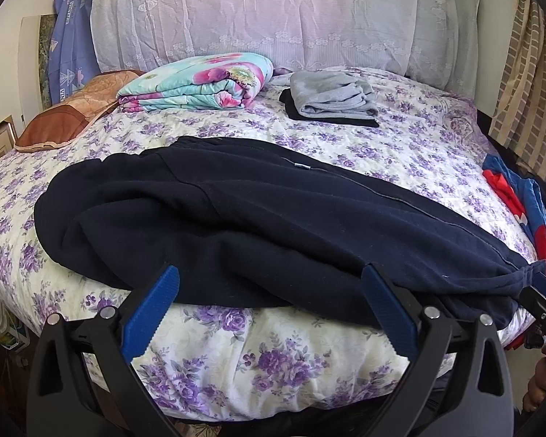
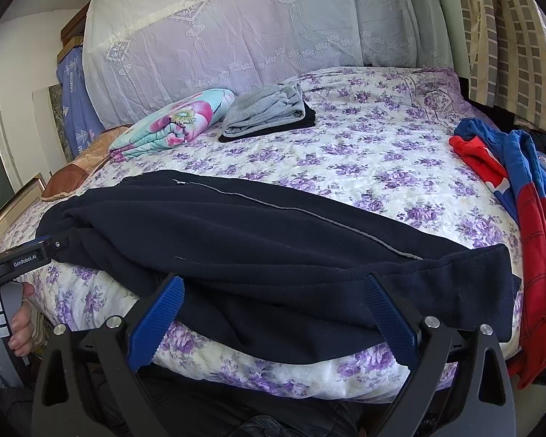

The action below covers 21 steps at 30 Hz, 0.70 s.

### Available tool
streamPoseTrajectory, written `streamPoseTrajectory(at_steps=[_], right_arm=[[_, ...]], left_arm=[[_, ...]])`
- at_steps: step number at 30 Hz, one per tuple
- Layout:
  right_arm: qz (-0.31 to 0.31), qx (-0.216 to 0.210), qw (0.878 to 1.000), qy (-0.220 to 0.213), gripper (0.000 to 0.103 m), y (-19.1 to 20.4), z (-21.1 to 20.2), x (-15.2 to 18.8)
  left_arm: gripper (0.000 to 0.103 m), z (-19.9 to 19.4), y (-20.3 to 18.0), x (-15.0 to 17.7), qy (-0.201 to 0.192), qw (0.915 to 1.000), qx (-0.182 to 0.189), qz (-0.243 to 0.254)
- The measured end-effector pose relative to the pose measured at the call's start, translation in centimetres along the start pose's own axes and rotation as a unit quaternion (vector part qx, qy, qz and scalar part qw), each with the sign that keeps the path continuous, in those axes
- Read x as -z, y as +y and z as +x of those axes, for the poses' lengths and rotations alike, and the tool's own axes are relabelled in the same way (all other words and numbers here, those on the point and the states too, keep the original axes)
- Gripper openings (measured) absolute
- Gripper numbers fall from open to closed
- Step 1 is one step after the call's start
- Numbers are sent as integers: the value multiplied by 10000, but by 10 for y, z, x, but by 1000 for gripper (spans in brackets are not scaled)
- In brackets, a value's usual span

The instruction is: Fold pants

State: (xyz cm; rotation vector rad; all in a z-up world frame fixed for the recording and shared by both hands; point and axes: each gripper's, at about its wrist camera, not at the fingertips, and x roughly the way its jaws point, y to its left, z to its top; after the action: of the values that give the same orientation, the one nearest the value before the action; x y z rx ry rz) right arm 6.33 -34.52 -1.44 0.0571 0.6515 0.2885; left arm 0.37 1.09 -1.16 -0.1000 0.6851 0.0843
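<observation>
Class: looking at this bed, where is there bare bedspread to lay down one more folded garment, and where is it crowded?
Free: the bedspread between the navy pants, the grey folded pile and the red-and-blue clothes. Crowded: the headboard end, with the floral quilt, and the near edge under the pants.

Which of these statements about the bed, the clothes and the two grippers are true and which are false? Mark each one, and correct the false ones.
1. The navy pants lie lengthwise along the near edge of the bed. True.
2. The left gripper is shut on the pants. False: its jaws are open.
3. The grey garment rests on a black one. True.
4. The right gripper holds the red and blue clothes. False: it is open and empty.
</observation>
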Motion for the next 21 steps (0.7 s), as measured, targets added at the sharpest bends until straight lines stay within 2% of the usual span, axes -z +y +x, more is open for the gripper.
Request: streamPoseTrajectory(at_steps=[21], right_arm=[[9,-2,10000,8,99,-1,0,0]], left_arm=[[98,0,-1,0,1,10000,-1,2]])
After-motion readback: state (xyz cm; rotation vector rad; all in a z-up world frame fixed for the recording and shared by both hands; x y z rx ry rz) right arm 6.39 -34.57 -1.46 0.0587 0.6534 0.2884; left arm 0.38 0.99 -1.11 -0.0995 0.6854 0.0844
